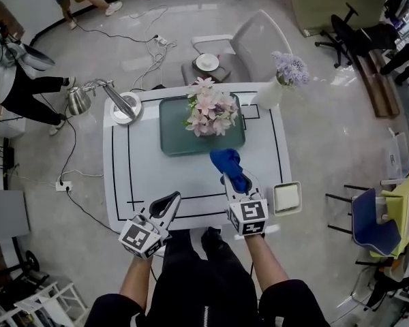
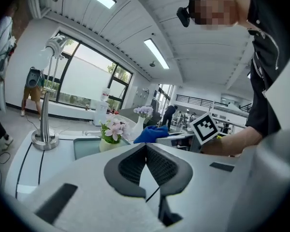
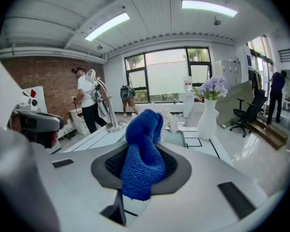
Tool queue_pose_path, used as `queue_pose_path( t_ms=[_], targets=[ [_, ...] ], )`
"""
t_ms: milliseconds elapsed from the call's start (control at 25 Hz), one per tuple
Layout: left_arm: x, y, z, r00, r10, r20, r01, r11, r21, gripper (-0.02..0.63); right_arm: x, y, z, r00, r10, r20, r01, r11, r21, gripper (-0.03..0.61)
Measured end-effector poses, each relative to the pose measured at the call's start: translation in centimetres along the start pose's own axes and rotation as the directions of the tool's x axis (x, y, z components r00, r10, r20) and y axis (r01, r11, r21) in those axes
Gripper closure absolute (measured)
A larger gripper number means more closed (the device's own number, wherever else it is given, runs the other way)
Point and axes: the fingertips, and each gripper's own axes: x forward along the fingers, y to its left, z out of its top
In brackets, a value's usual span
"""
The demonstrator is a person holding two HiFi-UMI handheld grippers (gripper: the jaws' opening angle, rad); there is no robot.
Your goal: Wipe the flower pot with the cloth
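Note:
The flower pot (image 1: 208,112), full of pink flowers, stands in a green tray (image 1: 174,138) at the middle of the white table (image 1: 123,176). My right gripper (image 1: 232,177) is shut on a blue cloth (image 1: 226,161) and holds it above the table just in front of the tray's right corner. In the right gripper view the cloth (image 3: 144,153) bulges out of the jaws and hides most of the pot. My left gripper (image 1: 172,200) hovers at the table's near edge, shut and holding nothing. The left gripper view shows the cream pot (image 2: 108,143) and the cloth (image 2: 152,133) ahead.
A white vase of purple flowers (image 1: 276,84) stands at the table's far right corner. A metal desk lamp (image 1: 125,106) sits at the far left. A small square white dish (image 1: 287,197) lies at the right edge. A grey chair (image 1: 249,43) is behind the table.

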Motion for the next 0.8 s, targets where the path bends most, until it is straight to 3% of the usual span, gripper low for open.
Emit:
queue_pose_path(
  t_ms=[440,800],
  targets=[
    [-0.9,-9.9,-0.5,0.994,0.066,0.083,-0.07,0.996,0.051,0.606,-13.3,1.7,2.8,0.985,0.125,0.117,-0.125,0.992,-0.007,0.492],
    [-4.3,-11.8,0.7,0.987,0.132,0.092,-0.14,0.986,0.094,0.606,-17.5,5.5,2.0,0.98,0.116,0.164,-0.122,0.992,0.028,0.492]
  ],
)
